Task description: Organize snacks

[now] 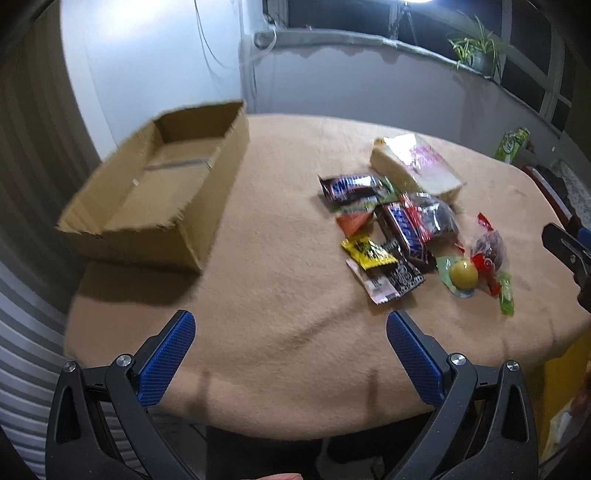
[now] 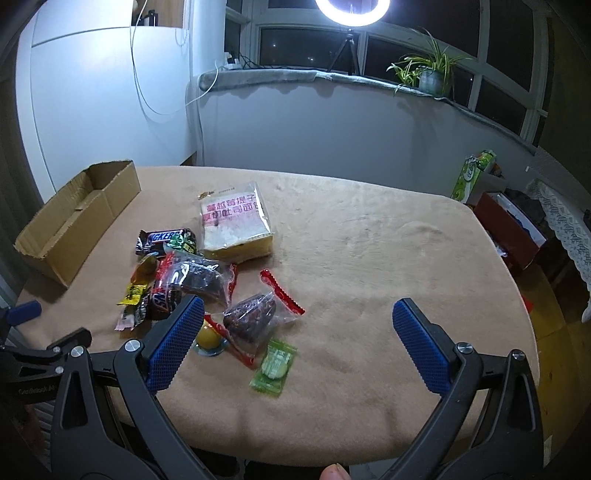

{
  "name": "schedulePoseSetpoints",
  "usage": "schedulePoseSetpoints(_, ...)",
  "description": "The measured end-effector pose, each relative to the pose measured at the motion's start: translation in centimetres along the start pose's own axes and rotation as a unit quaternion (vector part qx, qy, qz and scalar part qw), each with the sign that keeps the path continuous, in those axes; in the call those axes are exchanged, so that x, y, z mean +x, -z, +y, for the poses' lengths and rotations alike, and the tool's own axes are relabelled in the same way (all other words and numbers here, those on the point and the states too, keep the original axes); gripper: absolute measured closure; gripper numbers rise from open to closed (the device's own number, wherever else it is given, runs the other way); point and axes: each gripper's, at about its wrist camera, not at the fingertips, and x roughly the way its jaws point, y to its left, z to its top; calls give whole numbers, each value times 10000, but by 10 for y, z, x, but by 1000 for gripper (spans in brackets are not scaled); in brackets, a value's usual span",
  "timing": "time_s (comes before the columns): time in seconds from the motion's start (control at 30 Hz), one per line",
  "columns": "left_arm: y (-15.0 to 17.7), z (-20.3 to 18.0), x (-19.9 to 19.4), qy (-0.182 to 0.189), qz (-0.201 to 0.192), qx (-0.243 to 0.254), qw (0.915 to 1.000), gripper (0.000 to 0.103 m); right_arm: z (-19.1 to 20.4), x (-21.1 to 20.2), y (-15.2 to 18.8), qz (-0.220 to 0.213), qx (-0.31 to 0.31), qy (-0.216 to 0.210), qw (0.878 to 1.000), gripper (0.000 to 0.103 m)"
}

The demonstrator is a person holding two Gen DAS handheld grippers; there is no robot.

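An open, empty cardboard box (image 1: 155,184) (image 2: 74,218) stands at the table's far left. A pile of snacks lies mid-table: a bagged bread slice (image 1: 417,166) (image 2: 236,221), Snickers bars (image 1: 406,229) (image 2: 166,238), a clear bag of dark dried fruit (image 2: 251,317) (image 1: 487,247), a yellow ball candy (image 1: 463,273) (image 2: 208,338), a green wrapped candy (image 2: 275,363) (image 1: 506,295) and a yellow packet (image 1: 367,251). My left gripper (image 1: 291,332) is open and empty above the near table edge. My right gripper (image 2: 299,321) is open and empty, just right of the pile.
A tan cloth covers the table (image 1: 288,258) (image 2: 369,258). A potted plant (image 2: 430,74) sits on the windowsill, with a ring light on a tripod (image 2: 351,11) behind. A green carton (image 2: 472,173) and a red box (image 2: 509,229) stand to the right.
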Motion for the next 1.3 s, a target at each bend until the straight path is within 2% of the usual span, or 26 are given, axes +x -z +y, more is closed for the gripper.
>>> schedulePoseSetpoints(0.17,-2,-5,10,28,135,36,9999,0,-3,8,-1,59,42,4,10000,0)
schedulePoseSetpoints(0.5,-3,-13,10,-8,113,135,9998,0,-7,9,-1,56,51,26,10000,0)
schedulePoseSetpoints(0.63,-2,-16,8,292,218,66,9993,0,-9,4,-3,5,20,133,9999,0)
schedulePoseSetpoints(0.7,-3,-17,9,576,325,-20,9978,0,-10,3,-4,-11,0,184,9998,0)
schedulePoseSetpoints(0.77,-3,-20,9,665,364,-39,9971,0,-10,1,-5,-38,-21,210,9998,0)
schedulePoseSetpoints(0.9,-2,-24,7,578,296,29,9979,0,-8,0,-5,-79,-79,242,9996,0)
schedulePoseSetpoints(1.07,-4,-27,1,129,-38,180,9997,0,-7,-2,-7,-111,-62,202,9997,0)
schedulePoseSetpoints(1.3,-10,-25,-9,56,-274,239,9993,0,-7,-11,-9,-222,-68,184,9996,0)
